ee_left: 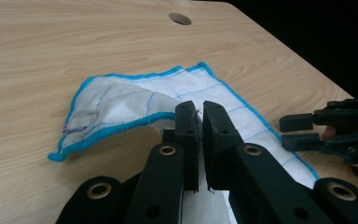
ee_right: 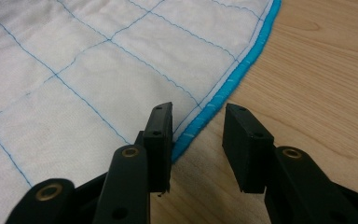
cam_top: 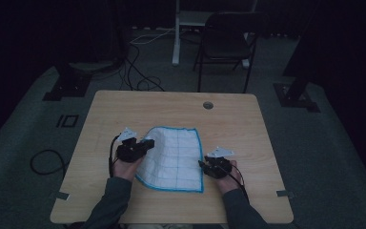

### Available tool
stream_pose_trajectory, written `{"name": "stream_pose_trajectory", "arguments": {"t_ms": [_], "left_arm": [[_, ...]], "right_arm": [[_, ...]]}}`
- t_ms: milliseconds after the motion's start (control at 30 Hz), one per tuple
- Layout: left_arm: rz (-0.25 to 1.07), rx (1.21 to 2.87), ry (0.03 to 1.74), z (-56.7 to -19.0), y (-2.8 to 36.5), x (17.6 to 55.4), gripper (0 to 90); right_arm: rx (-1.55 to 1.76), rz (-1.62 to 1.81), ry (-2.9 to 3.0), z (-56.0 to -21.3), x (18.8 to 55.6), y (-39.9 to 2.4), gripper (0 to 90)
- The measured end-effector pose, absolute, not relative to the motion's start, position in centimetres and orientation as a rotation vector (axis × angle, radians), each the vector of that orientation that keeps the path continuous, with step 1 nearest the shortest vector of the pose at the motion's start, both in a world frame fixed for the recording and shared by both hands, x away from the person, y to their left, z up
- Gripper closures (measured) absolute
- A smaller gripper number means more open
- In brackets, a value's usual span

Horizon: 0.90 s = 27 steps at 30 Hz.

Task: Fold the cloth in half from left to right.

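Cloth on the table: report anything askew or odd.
The cloth does not lie flat: the left gripper, shut on its edge, has one side lifted and curled over. The right gripper stands open at the blue hem.

My light wooden table (cam_top: 171,102) spreads out ahead, with 1 round cable hole (cam_top: 208,105) near its far edge. Past that edge, 1 dark folding chair (cam_top: 226,40) stands on the grey floor (cam_top: 324,143), just beside a white post (cam_top: 176,33). Black cables (cam_top: 138,76) loop over the floor at far left, and 1 more cable (cam_top: 45,162) coils near the table's left side.
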<state>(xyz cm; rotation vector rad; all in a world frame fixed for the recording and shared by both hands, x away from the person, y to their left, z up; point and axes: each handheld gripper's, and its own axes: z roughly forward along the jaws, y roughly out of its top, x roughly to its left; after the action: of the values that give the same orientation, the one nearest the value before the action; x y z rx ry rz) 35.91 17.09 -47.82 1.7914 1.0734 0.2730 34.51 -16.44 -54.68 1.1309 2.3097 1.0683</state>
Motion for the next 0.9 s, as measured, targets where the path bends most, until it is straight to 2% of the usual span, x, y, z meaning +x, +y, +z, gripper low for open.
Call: {"name": "stream_pose_trajectory", "arguments": {"t_ms": [467,900], "left_arm": [[0.241,1.802,1.032,-47.6,15.3,36.2,86.1],[0.226,1.816,0.998,-47.3,13.6,36.5,86.1]], "right_arm": [[1.123,1.048,2.307,-54.5,34.4,-16.4,59.9],[1.116,1.058,2.267,-53.9,34.1,-17.2,60.5]]}}
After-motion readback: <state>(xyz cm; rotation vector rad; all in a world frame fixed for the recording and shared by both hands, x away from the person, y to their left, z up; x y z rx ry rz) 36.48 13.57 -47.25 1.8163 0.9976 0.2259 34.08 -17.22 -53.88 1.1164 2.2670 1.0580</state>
